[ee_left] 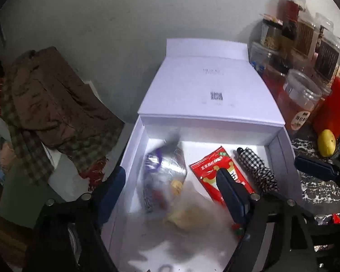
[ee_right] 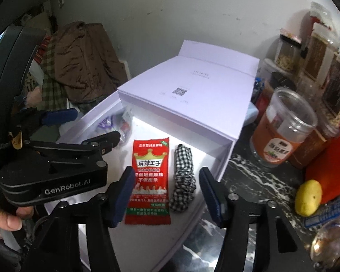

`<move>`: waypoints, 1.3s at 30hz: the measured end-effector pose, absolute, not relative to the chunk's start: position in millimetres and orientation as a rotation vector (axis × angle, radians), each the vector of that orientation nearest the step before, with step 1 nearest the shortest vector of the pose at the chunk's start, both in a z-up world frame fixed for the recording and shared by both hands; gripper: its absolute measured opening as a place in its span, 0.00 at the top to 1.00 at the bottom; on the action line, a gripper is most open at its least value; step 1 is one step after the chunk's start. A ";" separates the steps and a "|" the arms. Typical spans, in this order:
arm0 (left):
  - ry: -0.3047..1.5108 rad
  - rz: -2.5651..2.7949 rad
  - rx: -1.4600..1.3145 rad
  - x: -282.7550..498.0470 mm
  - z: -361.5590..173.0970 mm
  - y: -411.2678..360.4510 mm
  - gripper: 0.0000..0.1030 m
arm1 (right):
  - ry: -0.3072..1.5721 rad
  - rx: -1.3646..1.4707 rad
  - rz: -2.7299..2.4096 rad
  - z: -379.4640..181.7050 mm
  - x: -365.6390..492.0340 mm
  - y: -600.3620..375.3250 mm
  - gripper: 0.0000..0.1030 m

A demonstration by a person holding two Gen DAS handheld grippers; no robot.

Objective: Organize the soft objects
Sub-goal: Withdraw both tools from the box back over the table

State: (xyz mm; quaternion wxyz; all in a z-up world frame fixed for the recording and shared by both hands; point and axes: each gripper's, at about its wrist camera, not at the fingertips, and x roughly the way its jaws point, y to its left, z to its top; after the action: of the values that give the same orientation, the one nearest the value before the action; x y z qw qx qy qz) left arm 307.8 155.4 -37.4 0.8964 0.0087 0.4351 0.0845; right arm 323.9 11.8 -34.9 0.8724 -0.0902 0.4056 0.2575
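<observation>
Both grippers hang over the open white box (ee_right: 224, 156), which sits on a dark marbled surface (ee_right: 256, 181) with its lid (ee_right: 192, 95) folded back at twelve o'clock. The right gripper (ee_right: 167, 196) stands spread, nothing between its blue pads (ee_right: 124, 195); directly below the gap lie a red snack packet (ee_right: 150, 176) and, just beside it at three o'clock, a bunched black-and-white checked cloth (ee_right: 183, 179), both flat on the box floor. The left gripper (ee_left: 170, 192) is spread wide too, its jaws clear of everything. In the left wrist view a clear plastic bag (ee_left: 163, 172) with purple trim rests on the box floor at the packet's nine o'clock, and a pale, blurred thing (ee_left: 188, 213) shows low in the frame, possibly a soft bag, too smeared to name. From the right wrist view the left gripper sits at nine o'clock over the box's edge, with a person's fingers (ee_right: 4, 217) showing at the picture's lower left. At three o'clock outside the box stand clear jars (ee_right: 281, 131) of dried goods, and a yellow lemon (ee_right: 308, 200) lies near a red container (ee_right: 331, 165). At ten o'clock a brown jacket (ee_right: 83, 63) is heaped over checked fabric.
</observation>
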 end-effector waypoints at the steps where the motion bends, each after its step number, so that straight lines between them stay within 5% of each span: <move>1: 0.900 0.176 0.018 306.8 -35.0 154.2 0.20 | 0.840 -0.187 0.536 -32.0 321.9 9.4 0.38; 26: 0.695 0.104 0.035 223.2 62.5 90.9 0.20 | 0.631 -0.103 0.466 56.9 236.9 -62.5 0.38; 39: 0.550 0.063 0.046 152.9 103.6 61.4 0.20 | 0.483 -0.103 0.425 96.3 156.3 -100.2 0.30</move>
State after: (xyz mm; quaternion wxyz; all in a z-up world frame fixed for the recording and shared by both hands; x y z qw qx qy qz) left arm 152.9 61.4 103.6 0.9616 0.0228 0.2717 0.0312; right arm 156.3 -100.2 96.3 0.9474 -0.0508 0.2374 0.2087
